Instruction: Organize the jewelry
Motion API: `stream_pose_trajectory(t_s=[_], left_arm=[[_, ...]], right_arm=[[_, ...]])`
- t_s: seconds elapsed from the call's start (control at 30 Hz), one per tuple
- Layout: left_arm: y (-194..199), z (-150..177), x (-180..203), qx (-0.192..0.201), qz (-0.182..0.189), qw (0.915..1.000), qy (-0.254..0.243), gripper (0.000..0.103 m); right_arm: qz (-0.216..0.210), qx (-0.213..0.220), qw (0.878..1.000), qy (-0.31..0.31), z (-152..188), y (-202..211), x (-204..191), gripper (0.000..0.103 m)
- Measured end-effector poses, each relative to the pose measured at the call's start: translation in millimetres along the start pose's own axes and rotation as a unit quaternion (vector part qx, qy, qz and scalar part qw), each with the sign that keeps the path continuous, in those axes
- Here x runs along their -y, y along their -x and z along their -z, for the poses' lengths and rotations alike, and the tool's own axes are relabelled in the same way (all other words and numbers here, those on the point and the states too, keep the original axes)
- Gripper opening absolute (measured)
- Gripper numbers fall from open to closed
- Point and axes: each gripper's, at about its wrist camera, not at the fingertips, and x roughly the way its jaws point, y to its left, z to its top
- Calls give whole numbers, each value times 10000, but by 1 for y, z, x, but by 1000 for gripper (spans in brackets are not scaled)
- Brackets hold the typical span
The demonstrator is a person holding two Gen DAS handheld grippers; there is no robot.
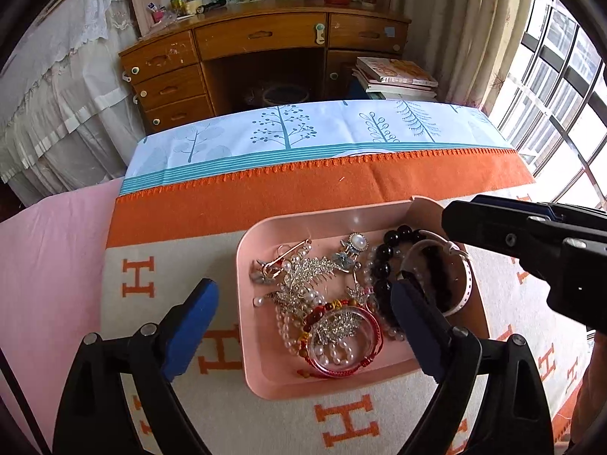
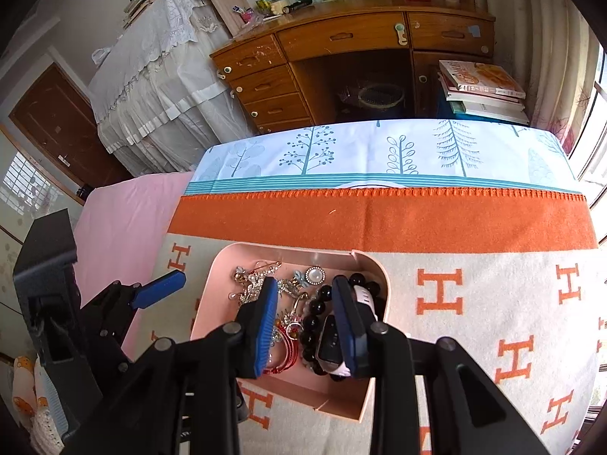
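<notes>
From the left wrist, the left gripper (image 1: 303, 326) hangs with blue-padded fingers wide apart over a pink plastic tray (image 1: 261, 364) heaped with pearls, rhinestone combs, a red bangle (image 1: 343, 345) and black beads (image 1: 383, 261), on a blanket (image 1: 159, 258) printed with orange "H" letters.

The right wrist alone shows a watch (image 2: 332, 341) with a white strap; the right gripper (image 2: 309, 322) spreads its fingers around it, inside the tray (image 2: 341, 404).

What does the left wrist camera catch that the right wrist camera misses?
Only the left wrist view shows the red bangle whole and the window bars at right. Only the right wrist view shows the brown door and the watch face beside the right hand-held gripper. Both show the pink tray, black bead bracelet and desk.
</notes>
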Motion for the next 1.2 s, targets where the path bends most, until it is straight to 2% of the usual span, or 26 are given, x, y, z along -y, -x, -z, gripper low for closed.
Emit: stream_pose_trajectory(t_s=[0.07,0.13,0.23,0.27,0.43,0.6,0.83,1.03,1.2], left_arm=[[7,8,1,-21,58,10000,-25,92],[12,18,1,-39,70,10000,-46,92],[20,39,2,-25,-49,10000,-14,102],[23,47,3,4,-77,10000,14,102],[44,91,4,176,-333,9992,162,102],[84,135,6,694,-883,9927,449,102],[140,178,24,794,-656,9918,760,102],[177,203,48,1195,-999,9850,747,102],[192,209,44,1395,-990,9804,980,102]], right_arm=[[99,94,9998,123,6,7,-4,31],[175,167,9995,198,13,12,-7,36],[245,354,9988,229,29,21,-8,43],[262,399,9986,232,36,24,-8,44],[312,448,9982,231,81,34,-3,44],[393,553,9973,281,135,55,-2,44],[363,742,9965,101,197,103,-8,44],[361,1077,9933,196,233,144,-24,46],[572,1573,9855,275,249,167,-28,64]])
